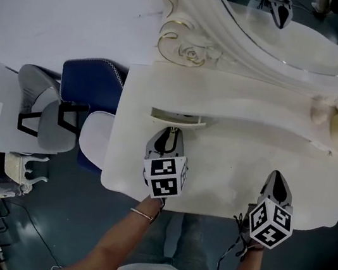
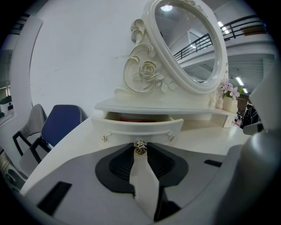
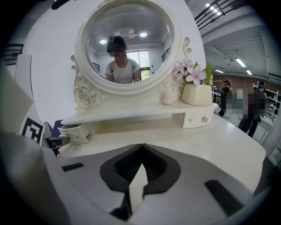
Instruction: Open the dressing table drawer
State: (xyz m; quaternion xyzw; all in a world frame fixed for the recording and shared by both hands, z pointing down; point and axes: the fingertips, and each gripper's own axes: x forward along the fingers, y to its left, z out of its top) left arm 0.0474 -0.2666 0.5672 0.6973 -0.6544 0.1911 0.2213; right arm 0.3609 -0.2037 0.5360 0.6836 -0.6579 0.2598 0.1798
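The cream dressing table (image 1: 228, 167) has a small curved drawer (image 2: 138, 125) under its raised shelf at the left. The drawer stands pulled partly out, and something red shows inside it. My left gripper (image 2: 140, 145) is shut on the drawer's little metal rose knob (image 2: 140, 149), which sits pinched between the dark pads. In the head view the left gripper (image 1: 171, 130) points at the drawer front (image 1: 178, 119). My right gripper (image 3: 141, 146) hovers over the tabletop near the front right edge (image 1: 275, 176), shut with nothing in it.
An oval mirror (image 1: 280, 47) in an ornate frame stands at the back. A vase of pink flowers (image 3: 197, 90) sits on the shelf at the right, above a second small drawer (image 3: 197, 118). A blue chair (image 1: 91, 83) and a grey chair (image 1: 38, 109) stand left of the table.
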